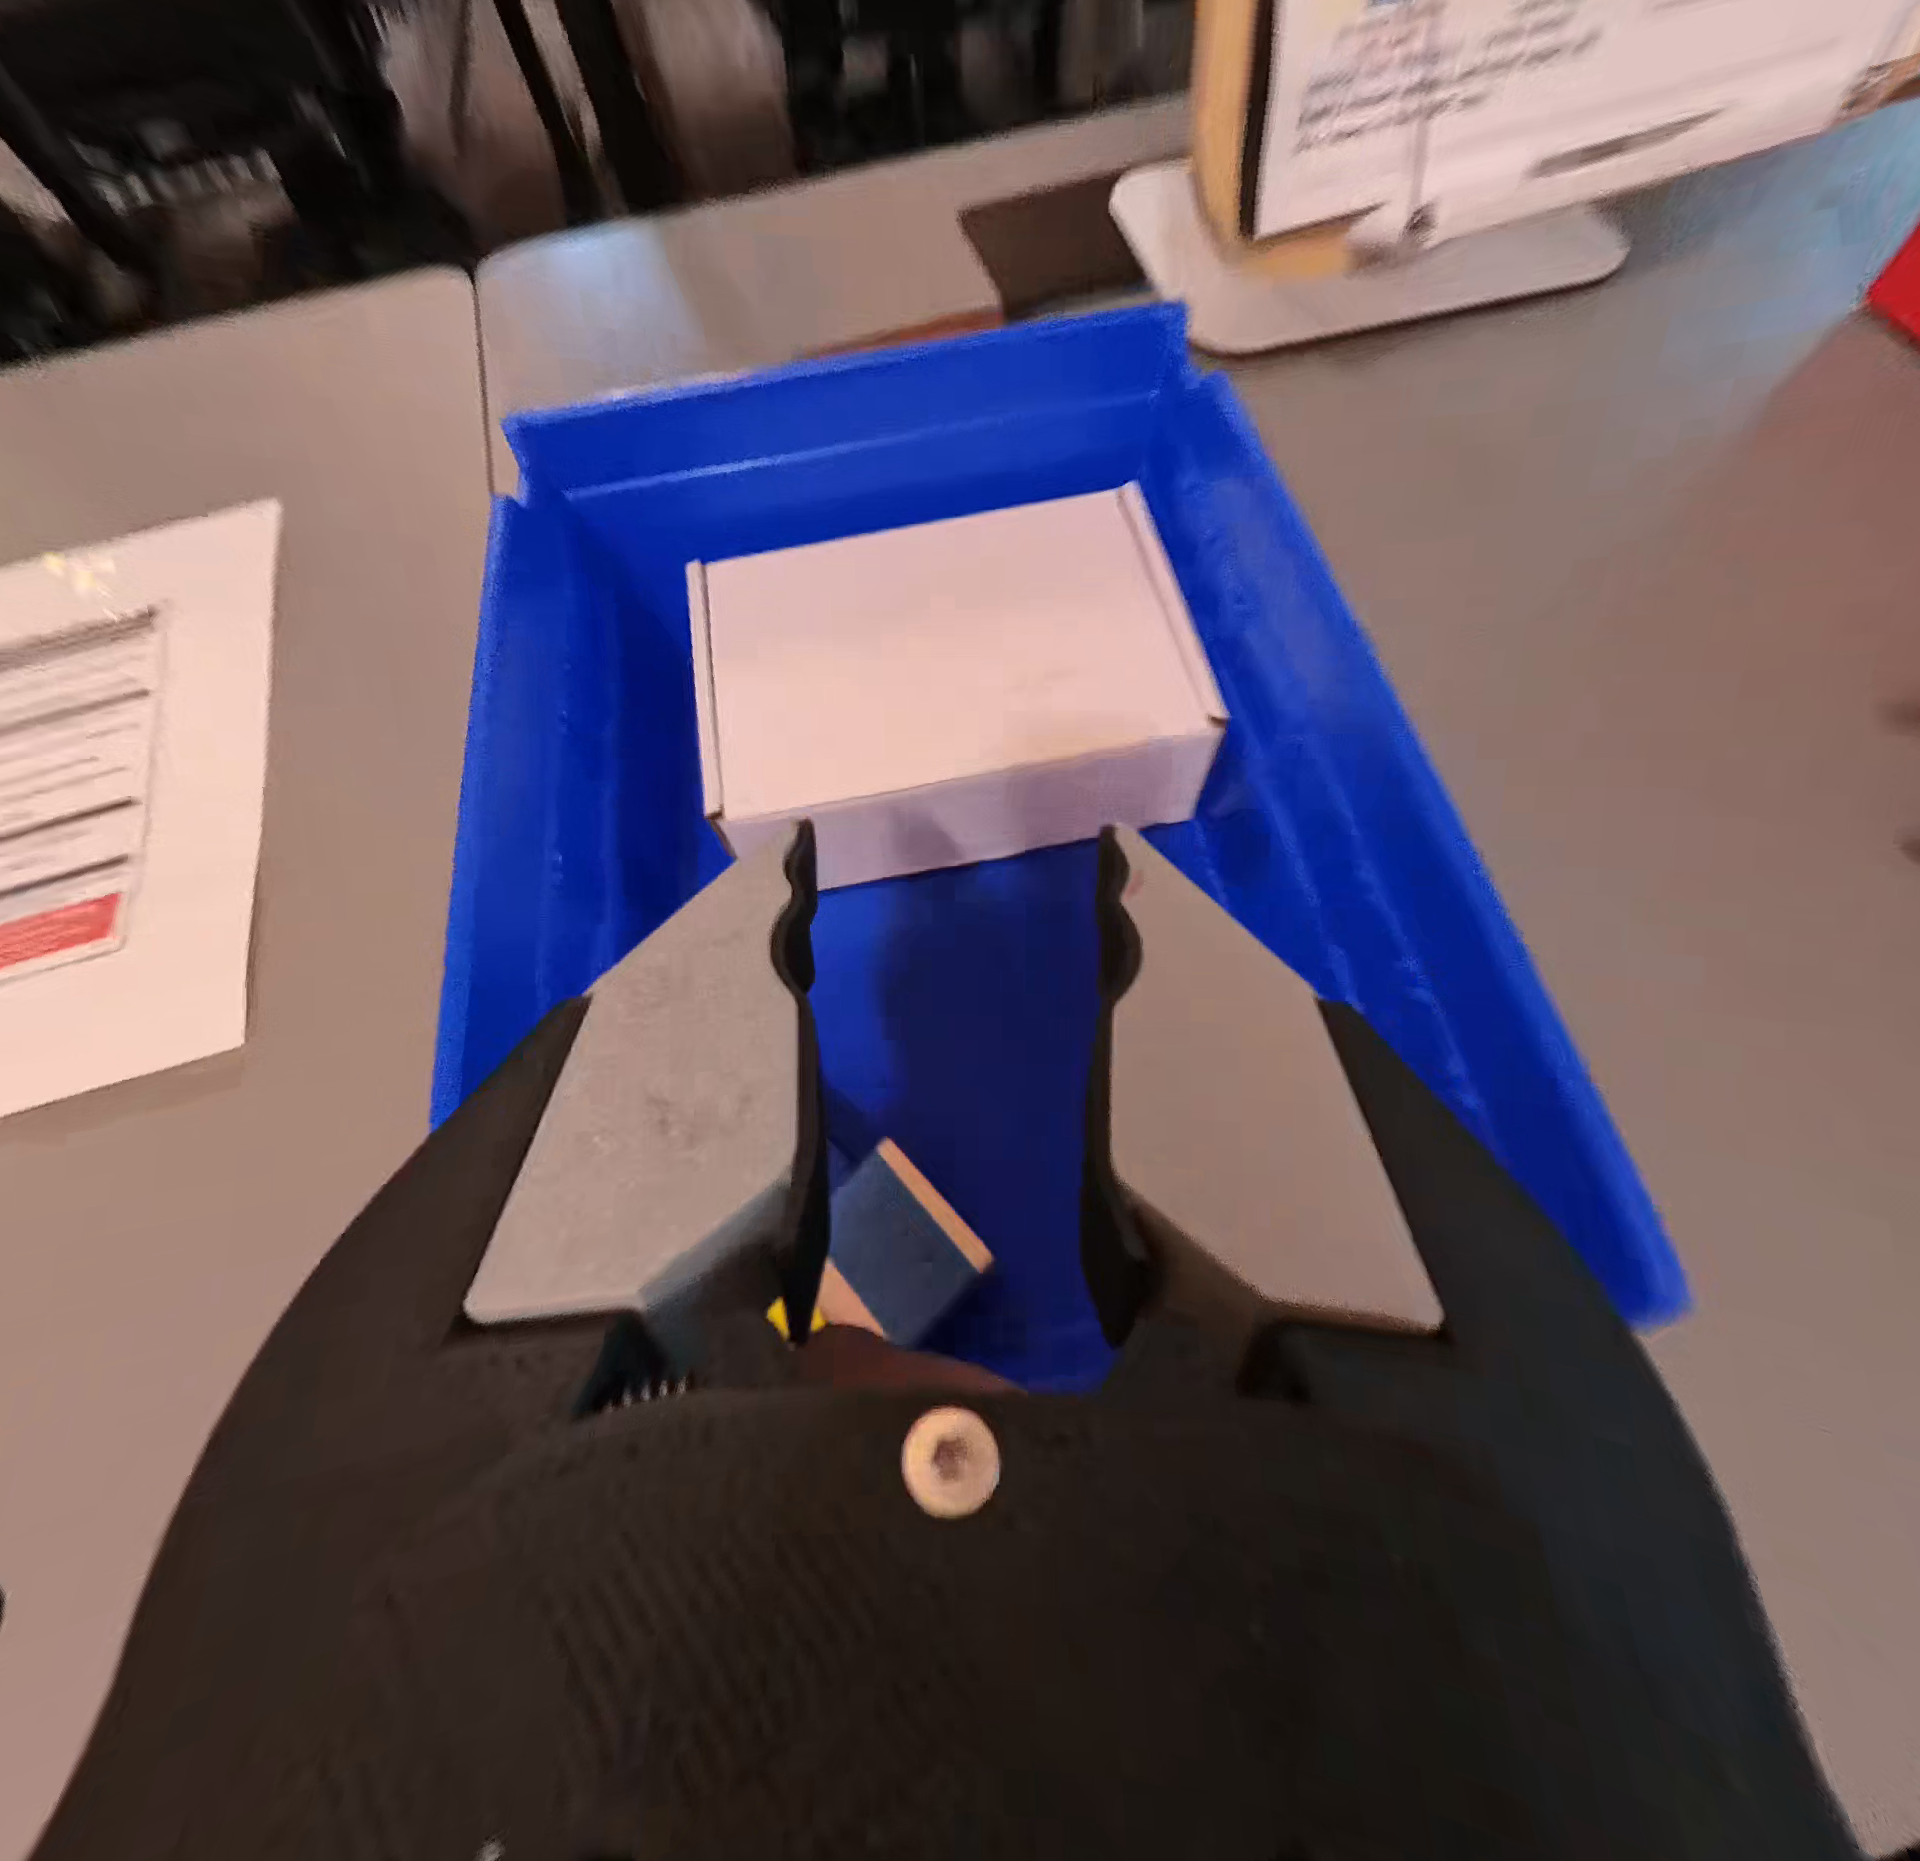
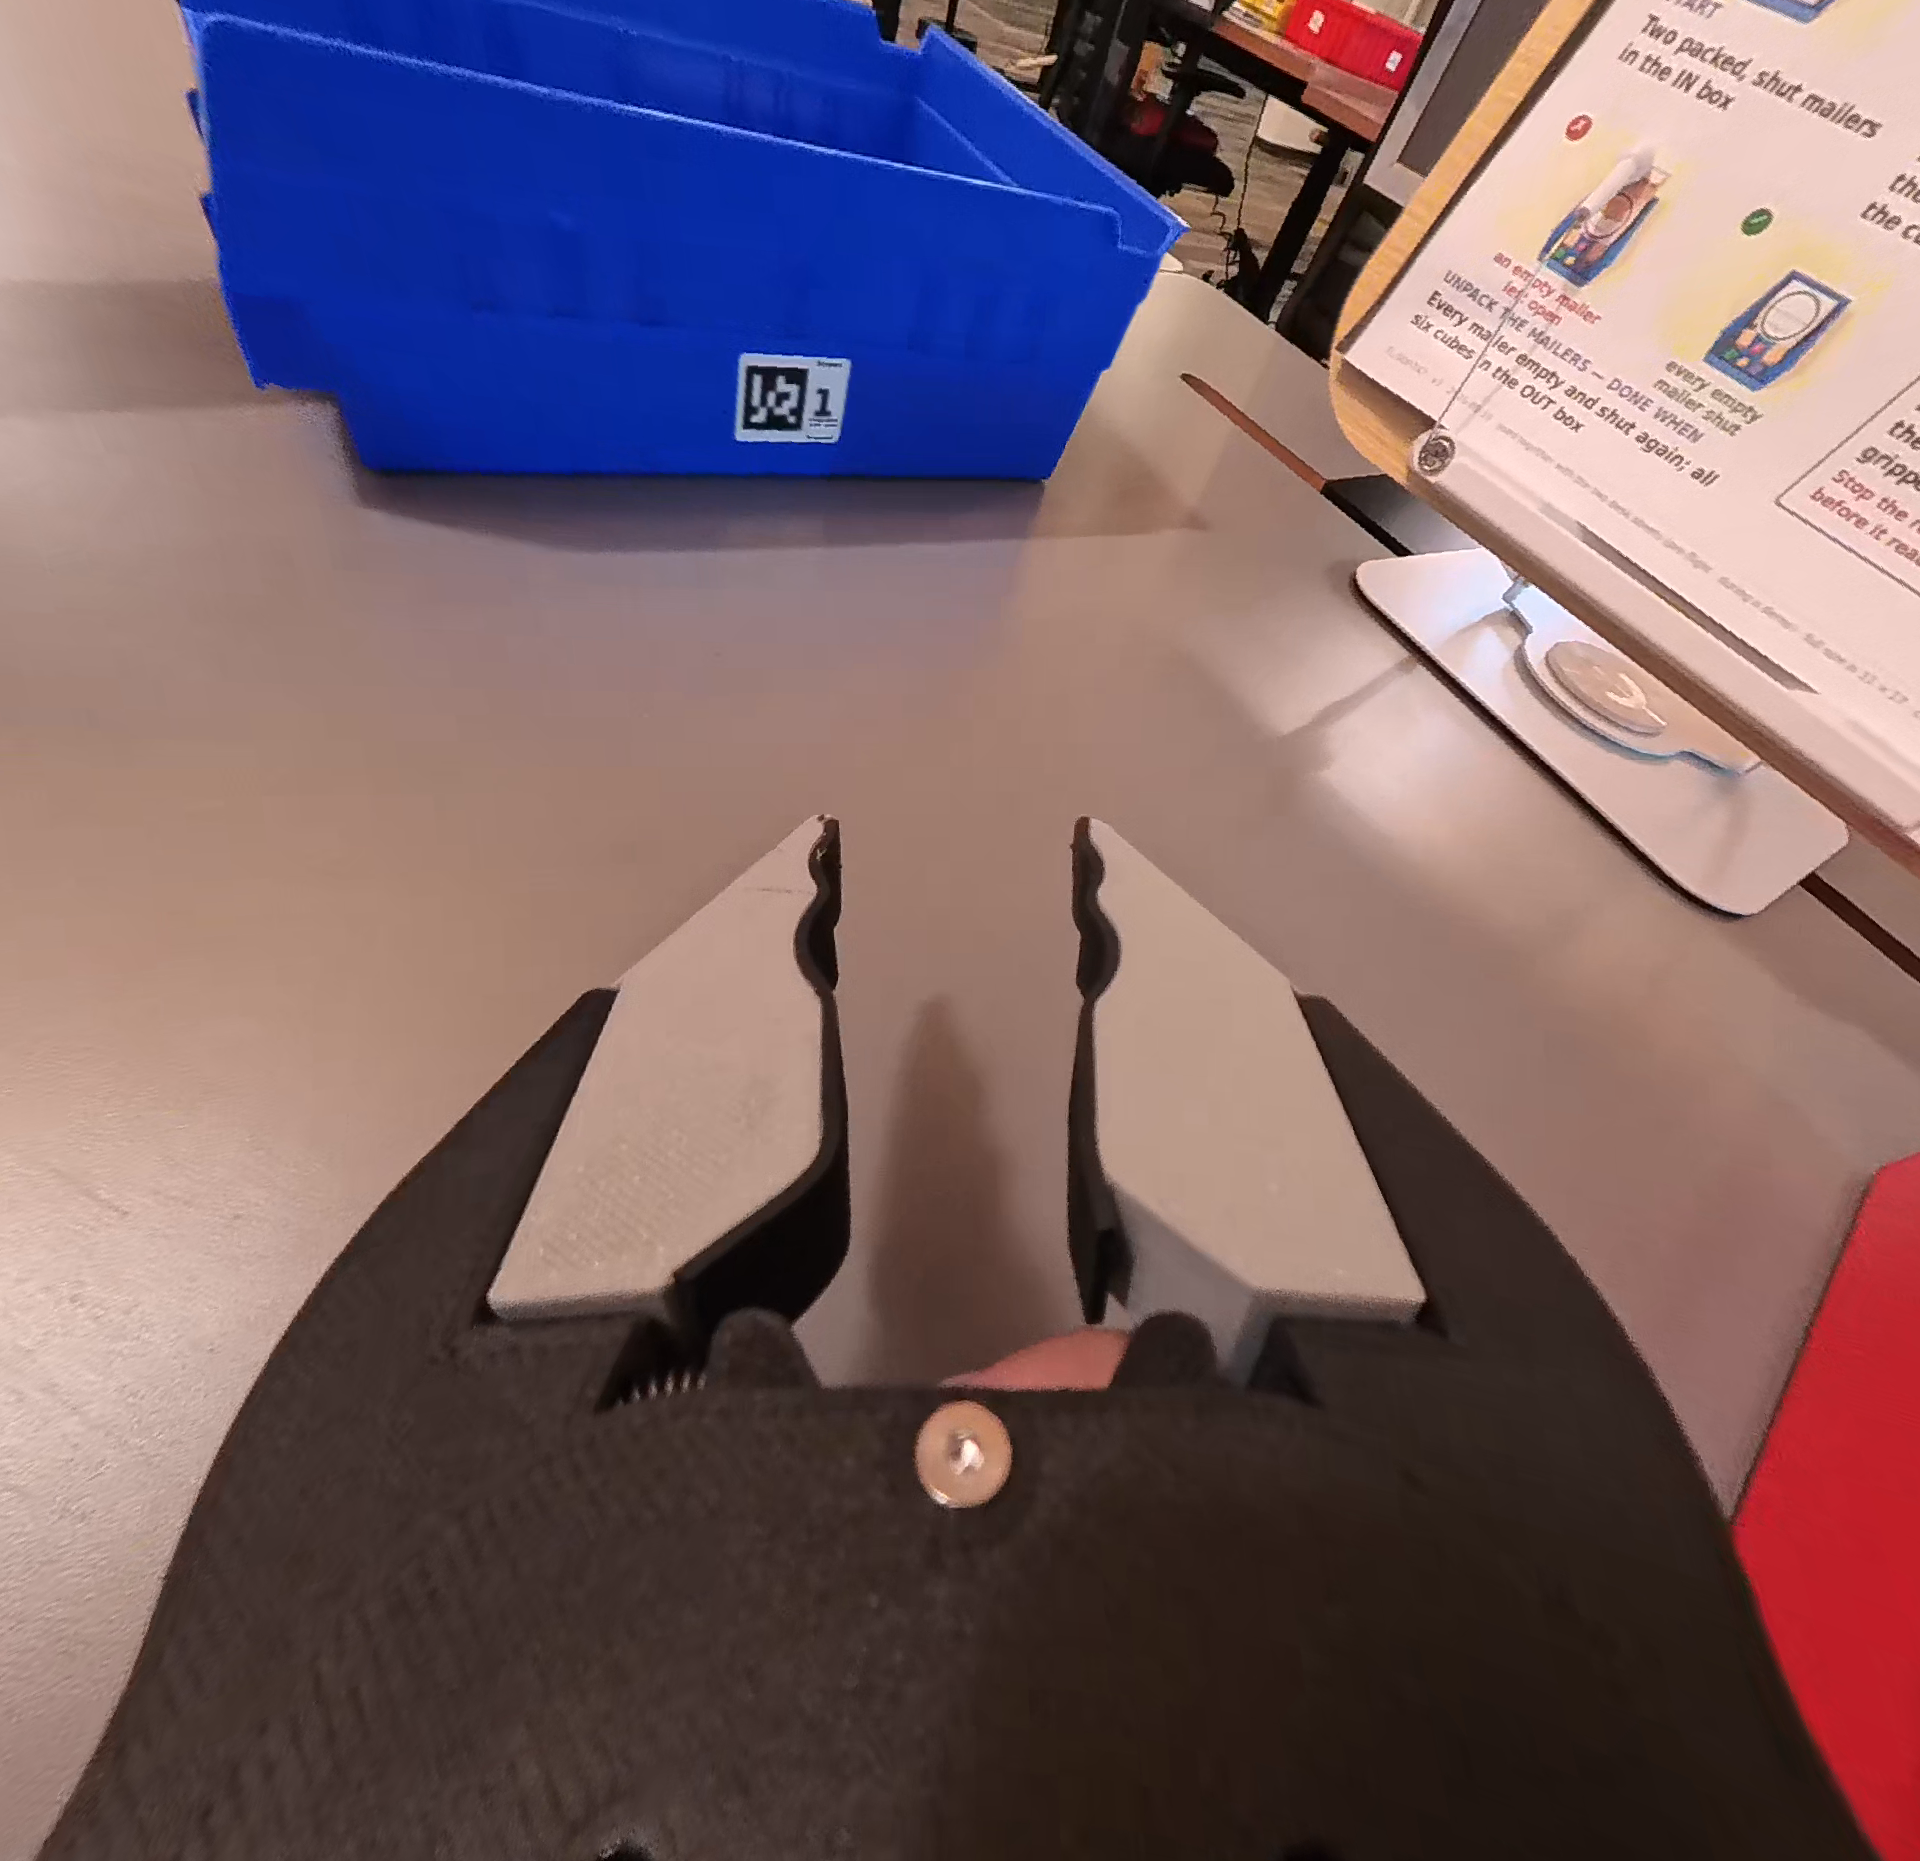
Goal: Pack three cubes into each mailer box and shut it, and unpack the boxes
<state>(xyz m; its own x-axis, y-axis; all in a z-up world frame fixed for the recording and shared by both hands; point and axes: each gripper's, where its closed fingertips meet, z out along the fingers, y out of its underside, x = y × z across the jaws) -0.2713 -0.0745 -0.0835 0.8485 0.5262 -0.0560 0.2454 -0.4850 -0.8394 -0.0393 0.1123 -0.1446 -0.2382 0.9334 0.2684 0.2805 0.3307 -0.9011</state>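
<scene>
In the left wrist view a shut white mailer box lies at the far end of a blue bin. My left gripper is open and empty, hovering over the bin just in front of the mailer's near edge. A blue cube lies on the bin floor below the fingers, partly hidden by them. In the right wrist view my right gripper is open and empty, low over the grey table. The blue bin stands ahead to the left, well apart from it, with a black-and-white tag on its side.
An instruction board on a white stand stands at the right; it also shows in the left wrist view. A paper sheet lies left of the bin. A red object sits at the right edge. Chairs stand beyond the table. The grippers' ends are close to 30 centimetres from one another. The blue cube sits 11 centimetres or so from the ends of my left fingers.
</scene>
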